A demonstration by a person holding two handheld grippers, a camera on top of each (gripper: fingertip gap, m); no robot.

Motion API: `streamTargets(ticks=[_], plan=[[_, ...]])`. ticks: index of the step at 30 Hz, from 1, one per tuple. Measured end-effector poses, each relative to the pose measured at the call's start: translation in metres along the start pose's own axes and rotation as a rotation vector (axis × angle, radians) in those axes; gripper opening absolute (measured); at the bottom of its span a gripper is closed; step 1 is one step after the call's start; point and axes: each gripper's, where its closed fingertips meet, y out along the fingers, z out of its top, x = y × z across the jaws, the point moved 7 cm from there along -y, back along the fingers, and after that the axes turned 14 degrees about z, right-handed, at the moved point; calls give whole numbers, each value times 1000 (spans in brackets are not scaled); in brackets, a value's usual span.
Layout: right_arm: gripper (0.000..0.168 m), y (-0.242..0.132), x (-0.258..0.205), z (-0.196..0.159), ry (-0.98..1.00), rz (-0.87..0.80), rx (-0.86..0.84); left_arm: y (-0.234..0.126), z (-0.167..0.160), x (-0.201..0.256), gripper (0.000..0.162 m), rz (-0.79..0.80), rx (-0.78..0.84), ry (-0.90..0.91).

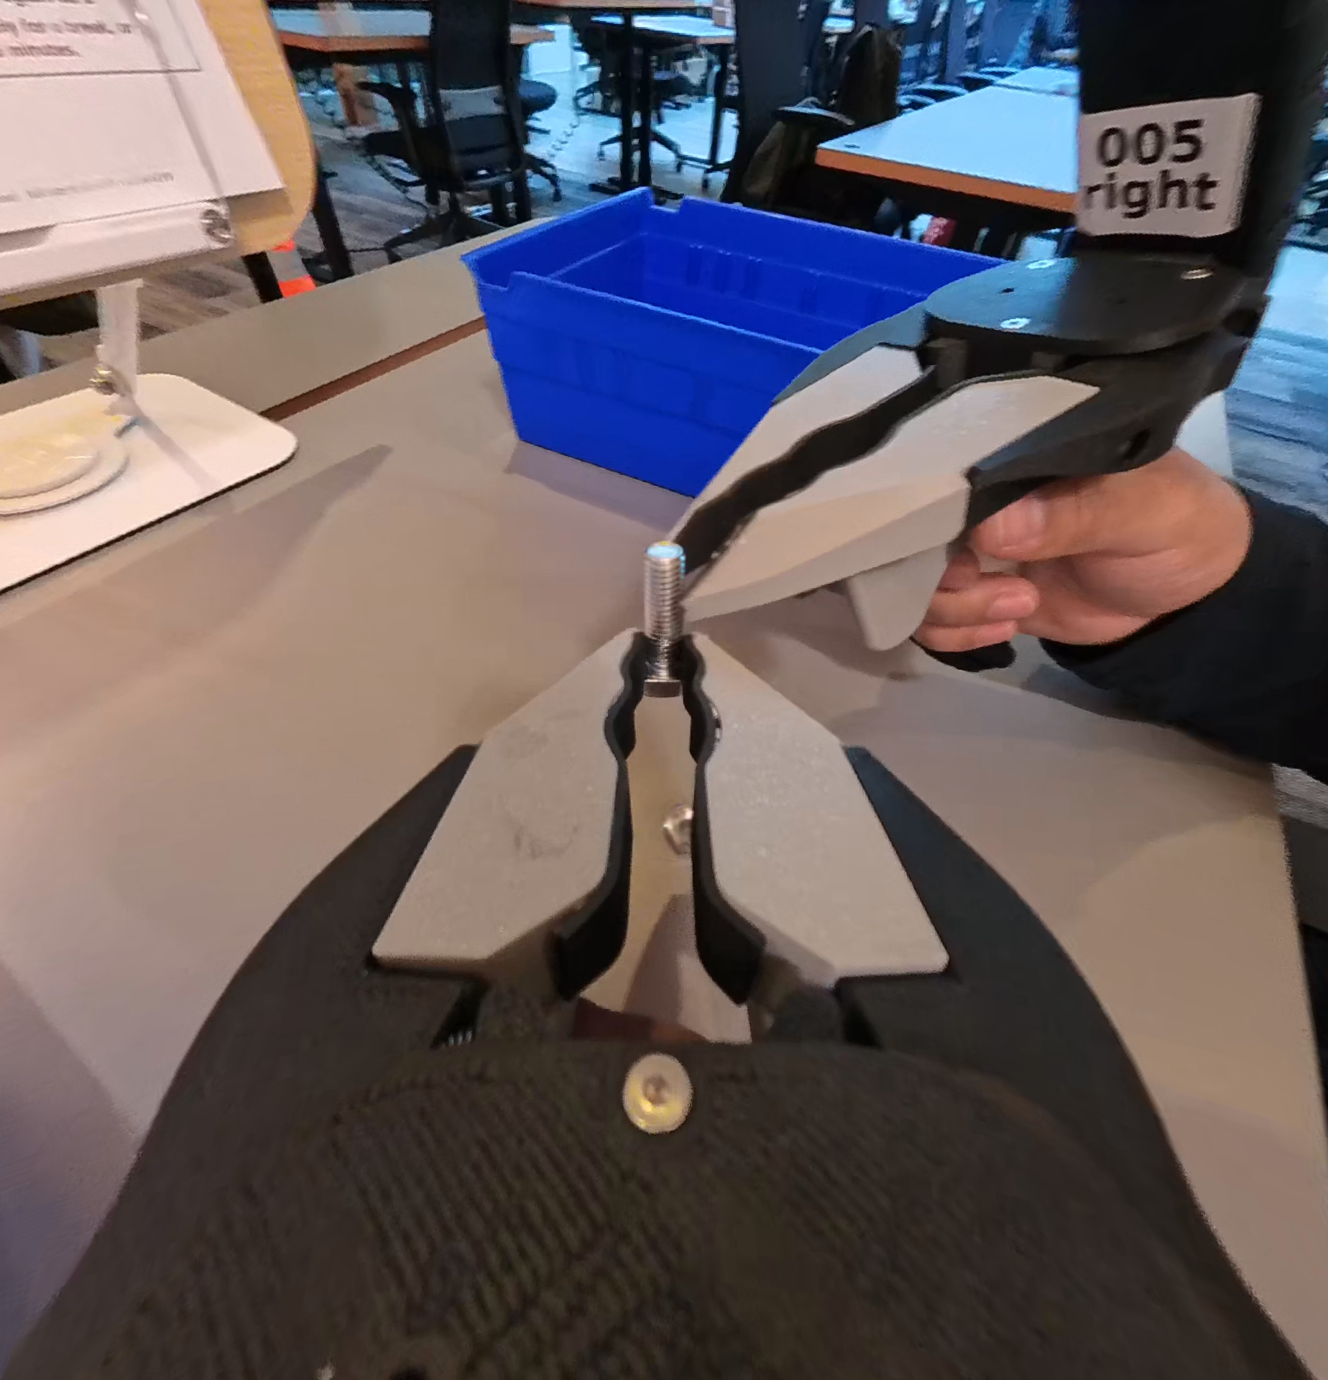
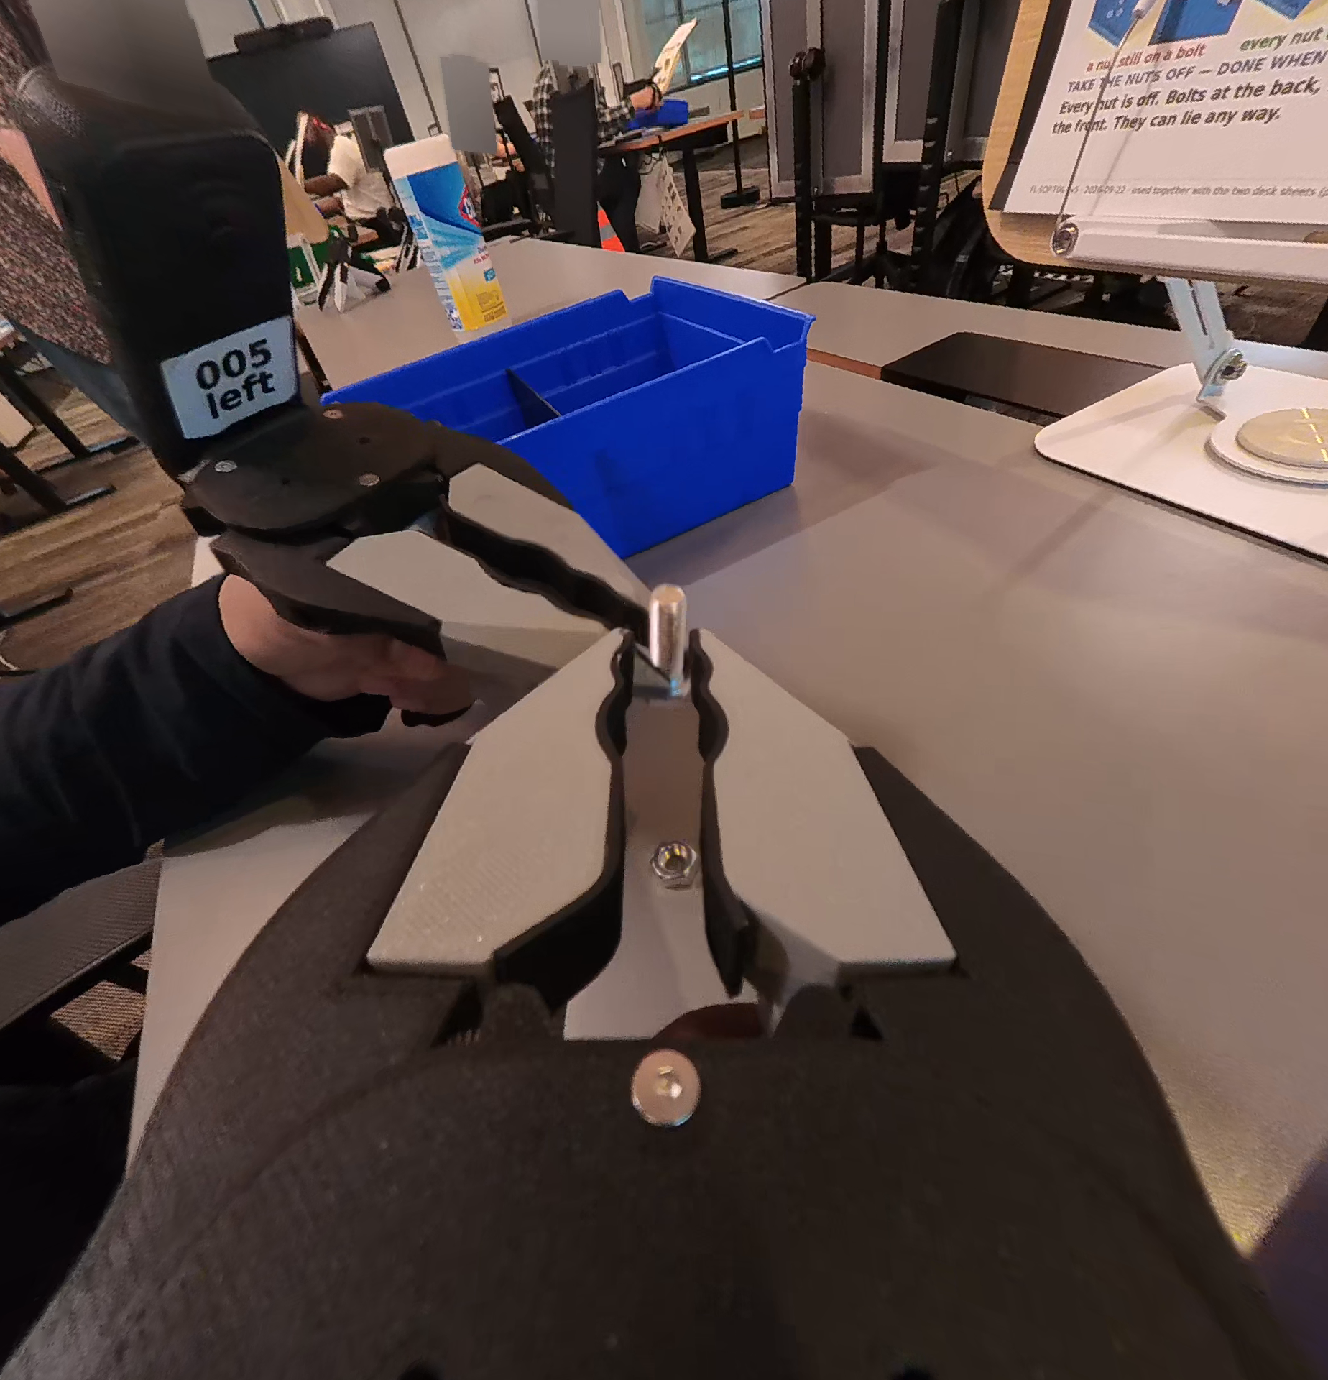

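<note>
We see the silver threaded bolt's (image 1: 662, 597) head hidden between gripper fingers; the white document stand (image 2: 1198, 224) is cropped.

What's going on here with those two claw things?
A person holds a claw-like gripper in each hand over a grey table. The left gripper is clamped on the head end of a bolt, standing it upright. The right gripper has its tips at the bolt's threaded shaft. A loose nut lies on the table, and a blue bin sits behind.
</note>
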Motion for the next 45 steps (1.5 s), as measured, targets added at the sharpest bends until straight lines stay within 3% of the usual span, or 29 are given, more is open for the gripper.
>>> streamTargets(ticks=[5, 10, 19, 26, 29, 37, 45], plan=[[22, 3, 6, -13, 76, 39, -104, -4, 3, -22, 7, 74, 44, -91], [28, 16, 0, -43, 24, 105, -386, -10, 6, -33, 7, 82, 91, -116], [24, 18, 6, -62, -85, 94, -531, -21, 13, -16, 6, -210, 111, -174], [25, 23, 12, -75, -172, 100, -601, -26, 14, -7, 7, -342, 111, -194], [15, 24, 14, -76, -183, 99, -589, -28, 14, -4, 7, -384, 110, -194], [14, 21, 16, -69, -164, 87, -555, -24, 9, -5, 7, -373, 79, -185], [14, -10, 10, 0, -189, 39, -410, -18, 7, -11, 7, -315, 92, -178]])
